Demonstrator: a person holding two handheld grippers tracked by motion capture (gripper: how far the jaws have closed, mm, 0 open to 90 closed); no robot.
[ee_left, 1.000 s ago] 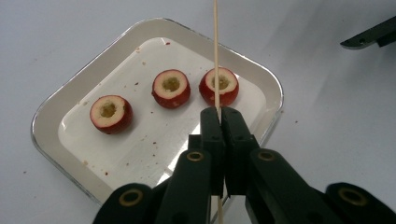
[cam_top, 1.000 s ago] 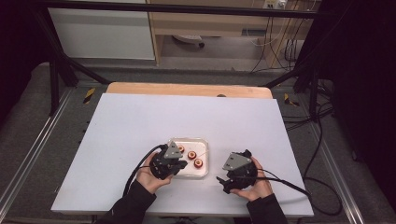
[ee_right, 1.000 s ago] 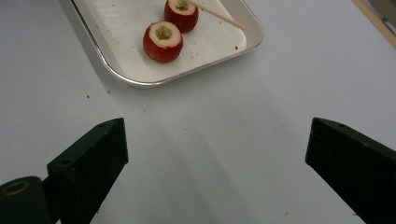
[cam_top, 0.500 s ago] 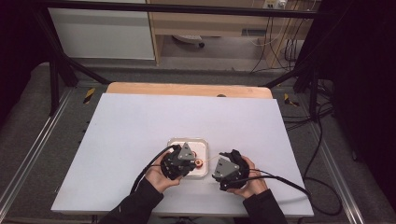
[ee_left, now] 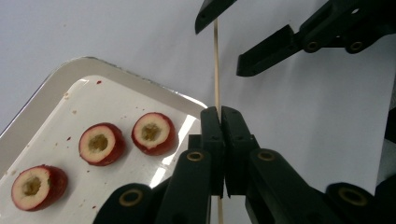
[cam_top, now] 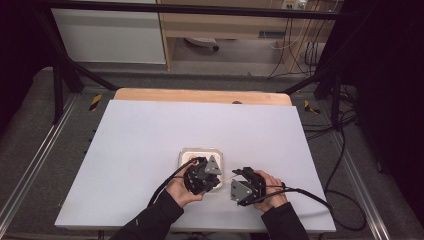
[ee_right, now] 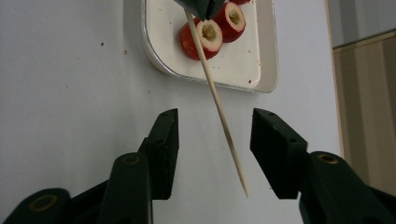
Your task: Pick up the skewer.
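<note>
So the thin pale wooden skewer [ee_left: 216, 60] is pinched tight between the jaws of the left gripper [ee_left: 221, 121], sticking out past them and running on toward the other hand. In the right gripper view the skewer [ee_right: 219, 105] comes down on a slant from the left gripper's tips at the top edge, and its free end hangs in the gap between the spread jaws of the right gripper [ee_right: 215, 140], not touching either one as far as I can see. So left is clamped on the stick, right is wide apart with nothing in it.

Just beside all that sits a shallow white square tray with rounded corners [ee_left: 56, 84], and in it three red fruit halves with pale hollowed centres [ee_left: 100, 143], cut side up, lying in a loose row. Little red specks dot the tray floor.

From the high view the left gripper [cam_top: 202, 175] hovers over the near right part of the tray [cam_top: 186, 151], the right gripper [cam_top: 245, 185] just to its side, both above the light grey counter [cam_top: 150, 140], near its front edge.
</note>
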